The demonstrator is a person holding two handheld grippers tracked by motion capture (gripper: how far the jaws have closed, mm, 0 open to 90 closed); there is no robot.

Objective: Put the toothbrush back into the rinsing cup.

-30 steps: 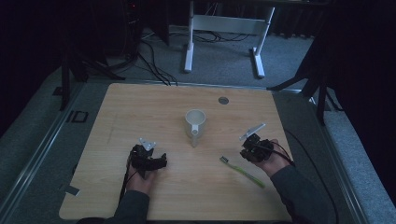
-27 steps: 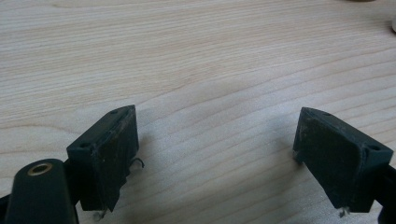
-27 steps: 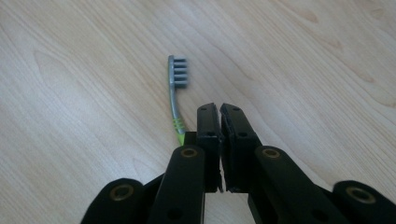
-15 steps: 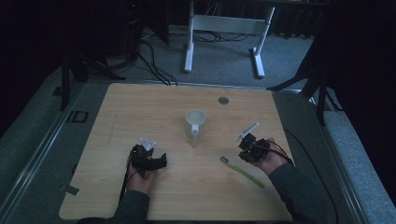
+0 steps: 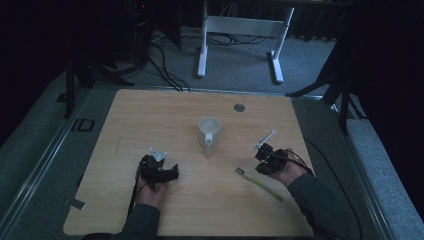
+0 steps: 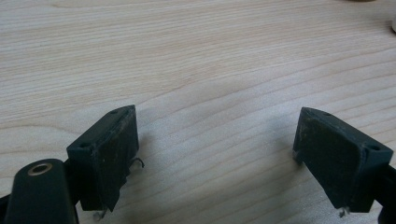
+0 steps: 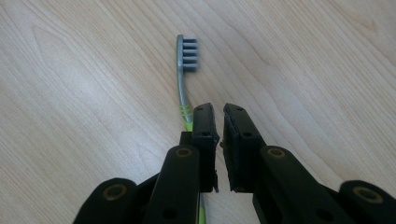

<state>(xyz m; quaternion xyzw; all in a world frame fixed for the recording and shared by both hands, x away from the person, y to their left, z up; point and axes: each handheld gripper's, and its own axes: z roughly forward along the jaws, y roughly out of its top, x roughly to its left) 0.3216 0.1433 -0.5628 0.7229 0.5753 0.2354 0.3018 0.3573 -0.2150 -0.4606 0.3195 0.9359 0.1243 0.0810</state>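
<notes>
1. The left gripper [image 5: 159, 169], a black two-jaw tool with a grey three-cornered plate on top, sits in the person's left hand over the near left part of the light wooden table [image 5: 150, 115]. In the left gripper view its jaws stand wide apart with only bare wood grain between them. The lower ends of both jaws are cut off by the bottom edge of that view.
2. Near the middle of the table stands a white ceramic mug [image 5: 209, 130], upright, with its handle toward the person. It is well apart from both grippers. What is inside the mug I cannot tell.
3. Farther back lies a small dark round disc [image 5: 239, 107]; it is too small to make out more.
4. The green and grey plastic toothbrush [image 7: 186, 70] lies flat on the table at the near right, its grey bristle head pointing toward the mug side. In the right gripper view the lower part of its handle is hidden under the left jaw.
5. The right gripper [image 7: 219, 123], black, is held just over the toothbrush handle. Its jaws are nearly together, with only a thin slit between them, and nothing is clamped. The slit has just opened slightly. Whether the jaw touches the handle is hard to tell.
</notes>
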